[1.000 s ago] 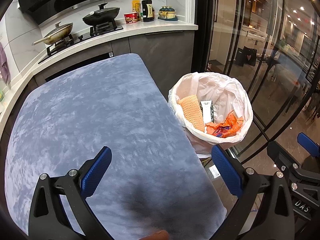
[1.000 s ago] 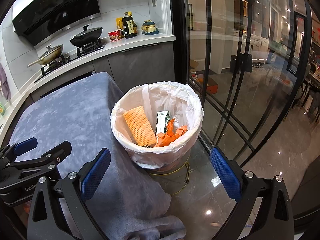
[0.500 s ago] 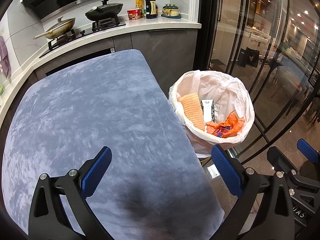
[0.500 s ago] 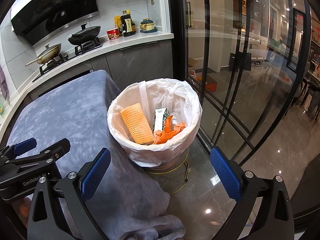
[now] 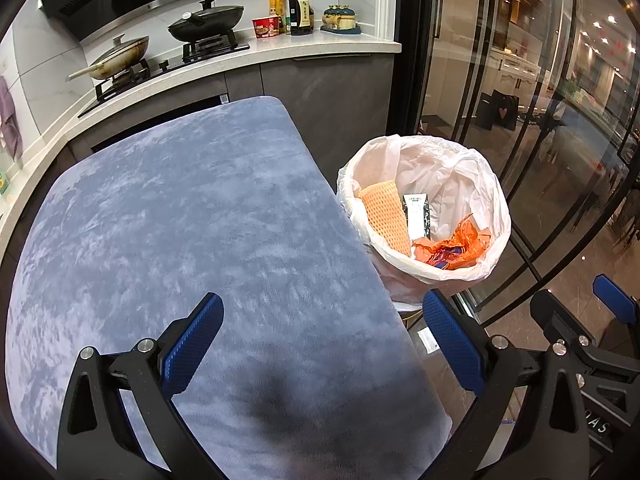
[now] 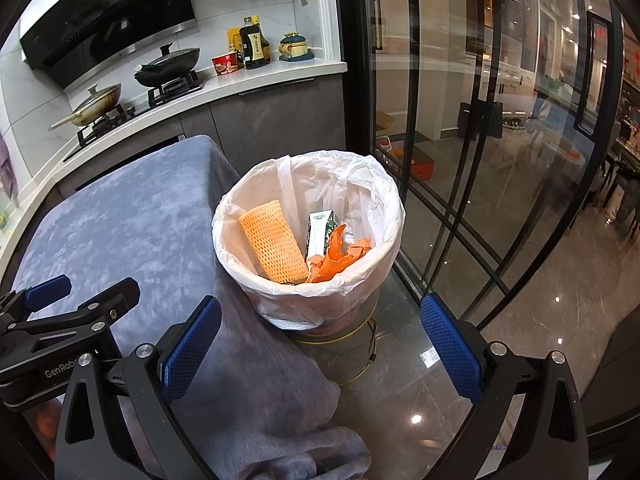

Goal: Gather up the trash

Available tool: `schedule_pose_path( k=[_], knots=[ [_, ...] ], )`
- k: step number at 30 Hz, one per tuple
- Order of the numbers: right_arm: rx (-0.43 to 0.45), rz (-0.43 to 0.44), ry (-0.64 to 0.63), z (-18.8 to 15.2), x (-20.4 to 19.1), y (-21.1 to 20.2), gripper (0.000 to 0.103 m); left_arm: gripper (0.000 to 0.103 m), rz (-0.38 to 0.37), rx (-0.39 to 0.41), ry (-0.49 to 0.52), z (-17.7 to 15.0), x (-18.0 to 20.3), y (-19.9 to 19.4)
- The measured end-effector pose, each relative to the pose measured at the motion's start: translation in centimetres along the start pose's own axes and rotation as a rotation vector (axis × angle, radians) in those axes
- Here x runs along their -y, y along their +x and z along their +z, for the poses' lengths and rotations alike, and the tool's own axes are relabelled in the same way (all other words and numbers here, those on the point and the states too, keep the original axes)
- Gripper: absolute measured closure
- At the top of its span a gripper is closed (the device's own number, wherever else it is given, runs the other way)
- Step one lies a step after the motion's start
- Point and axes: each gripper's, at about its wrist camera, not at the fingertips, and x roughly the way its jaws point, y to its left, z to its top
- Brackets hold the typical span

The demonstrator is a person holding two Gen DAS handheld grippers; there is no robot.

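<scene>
bin [image 6: 308, 304] right of table [image 5: 180, 220], foam net [image 6: 274, 246], carton [image 6: 318, 232], wrapper [image 6: 340, 258] inside

Ahead of my tools and to their left runs a white countertop [image 5: 280, 46] over dark grey cabinets [image 6: 276, 120], with a black range hood [image 6: 108, 20] on the pale tiled wall. To the right of my tools stand black-framed glass doors [image 6: 460, 120], and below them a glossy stone floor [image 6: 540, 300] reflects ceiling lights.
</scene>
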Motion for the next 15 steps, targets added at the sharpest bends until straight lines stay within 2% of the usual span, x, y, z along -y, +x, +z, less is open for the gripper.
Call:
schedule_pose_path(
  k=[15],
  knots=[
    [0.005,-0.005,0.008,-0.09,0.23,0.09,0.007,0.008,-0.019,0.009,0.001,-0.26,-0.01,0.1]
  ],
)
